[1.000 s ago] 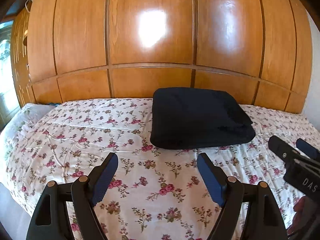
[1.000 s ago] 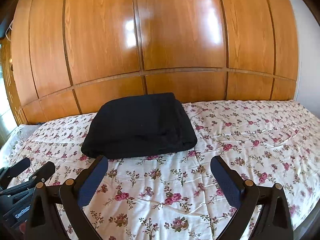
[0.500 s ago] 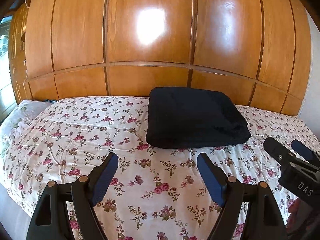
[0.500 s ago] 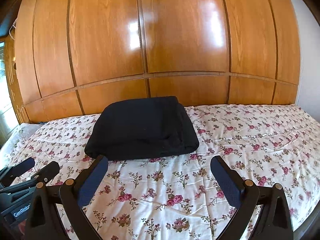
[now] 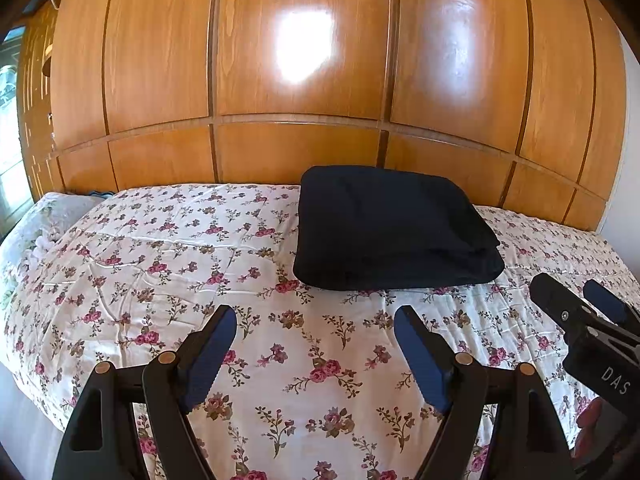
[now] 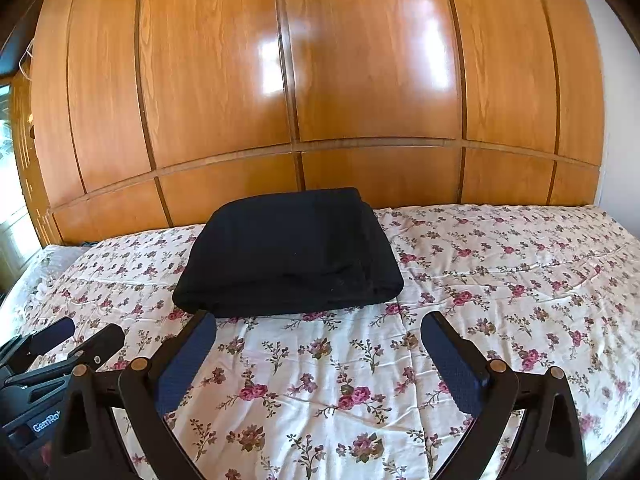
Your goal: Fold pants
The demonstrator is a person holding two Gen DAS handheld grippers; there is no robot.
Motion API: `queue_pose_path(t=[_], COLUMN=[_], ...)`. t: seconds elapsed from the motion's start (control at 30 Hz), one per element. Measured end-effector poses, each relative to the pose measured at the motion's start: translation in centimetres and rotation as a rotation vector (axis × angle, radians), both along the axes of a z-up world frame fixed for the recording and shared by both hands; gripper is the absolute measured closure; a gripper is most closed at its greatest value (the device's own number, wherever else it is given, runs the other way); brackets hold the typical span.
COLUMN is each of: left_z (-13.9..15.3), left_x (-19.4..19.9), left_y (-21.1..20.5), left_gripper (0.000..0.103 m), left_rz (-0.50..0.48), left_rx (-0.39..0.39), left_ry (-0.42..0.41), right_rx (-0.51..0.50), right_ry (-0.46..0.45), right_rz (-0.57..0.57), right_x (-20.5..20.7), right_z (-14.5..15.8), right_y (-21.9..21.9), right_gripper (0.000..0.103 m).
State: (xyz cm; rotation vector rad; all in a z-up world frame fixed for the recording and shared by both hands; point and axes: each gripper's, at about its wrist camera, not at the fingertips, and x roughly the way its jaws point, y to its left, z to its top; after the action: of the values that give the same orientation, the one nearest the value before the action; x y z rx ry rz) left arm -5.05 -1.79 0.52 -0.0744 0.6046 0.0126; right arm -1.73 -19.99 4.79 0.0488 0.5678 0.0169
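Observation:
The black pants [image 5: 392, 228] lie folded into a thick square on the floral bedspread [image 5: 168, 264], close to the wooden wall. My left gripper [image 5: 316, 316] is open above the bedspread, short of the pants' near edge, with nothing between its fingers. In the right wrist view the same folded pants [image 6: 288, 252] sit just beyond my right gripper [image 6: 320, 322], which is also open and empty. The right gripper [image 5: 576, 292] shows at the right edge of the left wrist view, and the left gripper [image 6: 86, 330] at the lower left of the right wrist view.
A glossy wooden panelled wall [image 5: 304, 80] rises right behind the bed. A pale pillow [image 5: 44, 216] lies at the bed's left end, near a window. The bedspread [image 6: 520, 272] stretches flat to the right of the pants. A white wall [image 6: 616, 160] borders the far right.
Both views have tipped up very slightly, so the pants sit a little lower in the frames. Both grippers stay open and in place.

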Motion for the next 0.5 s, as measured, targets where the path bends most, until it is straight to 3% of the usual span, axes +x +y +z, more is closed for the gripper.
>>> queue_pose_path(t=[0.5], left_z=[-0.37], left_x=[0.08], left_y=[-0.14], left_gripper=[0.021], left_rz=[-0.007], left_rx=[0.008], left_ry=[0.012], right_rx=[0.009], right_ry=[0.013], right_rz=[0.001], right_x=[0.14], right_z=[-0.22], right_y=[0.04], right_gripper=[0.0])
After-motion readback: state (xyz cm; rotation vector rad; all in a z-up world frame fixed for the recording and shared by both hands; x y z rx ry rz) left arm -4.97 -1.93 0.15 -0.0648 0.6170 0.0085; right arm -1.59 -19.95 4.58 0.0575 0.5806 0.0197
